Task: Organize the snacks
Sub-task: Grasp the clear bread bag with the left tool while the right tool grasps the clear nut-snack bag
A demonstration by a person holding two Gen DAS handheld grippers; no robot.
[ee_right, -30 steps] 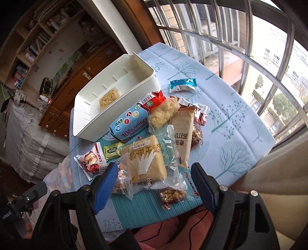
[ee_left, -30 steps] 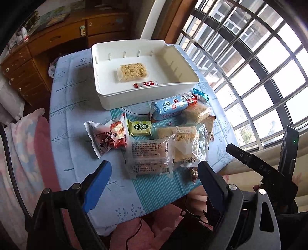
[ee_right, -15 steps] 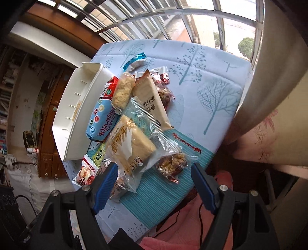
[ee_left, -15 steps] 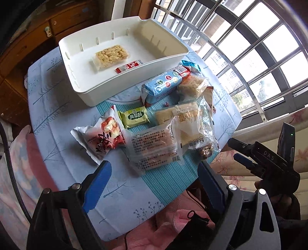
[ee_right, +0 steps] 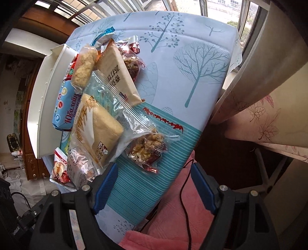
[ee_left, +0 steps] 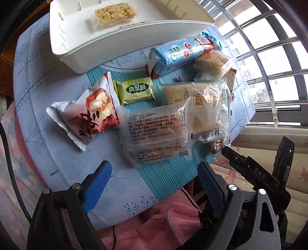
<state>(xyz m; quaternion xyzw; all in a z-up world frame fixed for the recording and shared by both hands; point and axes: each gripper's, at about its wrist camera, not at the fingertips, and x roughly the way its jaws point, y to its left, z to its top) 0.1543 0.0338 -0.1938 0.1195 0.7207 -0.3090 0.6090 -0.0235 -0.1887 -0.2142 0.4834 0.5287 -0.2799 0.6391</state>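
A white tray (ee_left: 100, 44) at the table's far side holds a rice-crisp bar (ee_left: 114, 13). In front of it lie several wrapped snacks: a blue biscuit pack (ee_left: 181, 52), a green pastry (ee_left: 135, 91), a red-and-white bun pack (ee_left: 88, 117) and a clear cake pack (ee_left: 156, 132). My left gripper (ee_left: 154, 177) hangs open just above the table's near edge, below the clear cake pack, holding nothing. My right gripper (ee_right: 152, 182) is open too, over the striped cloth just below a nut-cluster packet (ee_right: 148, 149), and is also seen from the left wrist (ee_left: 248, 169).
The small table (ee_right: 192, 63) has a tree-print cloth with bare room on its right half. Window bars (ee_left: 269, 57) and a curtain (ee_right: 265, 107) stand beside it. Pink bedding (ee_left: 165, 217) lies below the near edge. A wooden dresser (ee_right: 28, 134) is behind the tray.
Both grippers have sunk toward the table and tilted downward, so the snacks loom larger. The right gripper also rolled, turning the table in its view. No snack has moved; both jaws stay open.
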